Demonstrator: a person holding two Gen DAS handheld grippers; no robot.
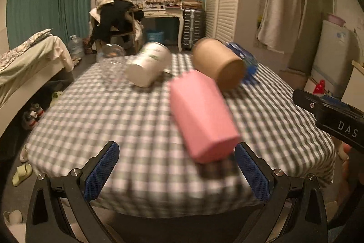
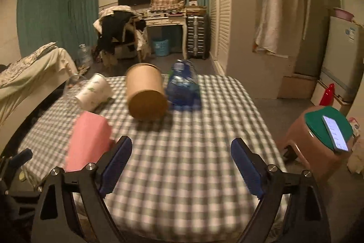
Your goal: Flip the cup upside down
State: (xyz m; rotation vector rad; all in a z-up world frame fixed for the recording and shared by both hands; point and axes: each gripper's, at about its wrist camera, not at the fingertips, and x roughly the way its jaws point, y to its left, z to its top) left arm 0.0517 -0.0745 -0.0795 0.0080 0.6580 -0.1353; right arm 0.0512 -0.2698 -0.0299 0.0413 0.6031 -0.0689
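A pink faceted cup (image 1: 203, 117) lies on its side on the checked tablecloth (image 1: 113, 111), its base toward me. My left gripper (image 1: 177, 165) is open and empty, with the cup's near end just ahead of its right finger (image 1: 252, 172). In the right wrist view the pink cup (image 2: 88, 140) lies left of my open, empty right gripper (image 2: 180, 163). A brown paper cup (image 1: 219, 63) (image 2: 145, 92), a white printed cup (image 1: 147, 66) (image 2: 93, 91) and a blue cup (image 2: 183, 85) also lie on their sides farther back.
A clear glass (image 1: 111, 56) lies at the table's far left edge. The right gripper's body (image 1: 329, 115) shows at the right of the left wrist view. A stool (image 2: 318, 136) with a phone (image 2: 335, 133) stands right of the table. A bed (image 1: 27, 60) stands at the left.
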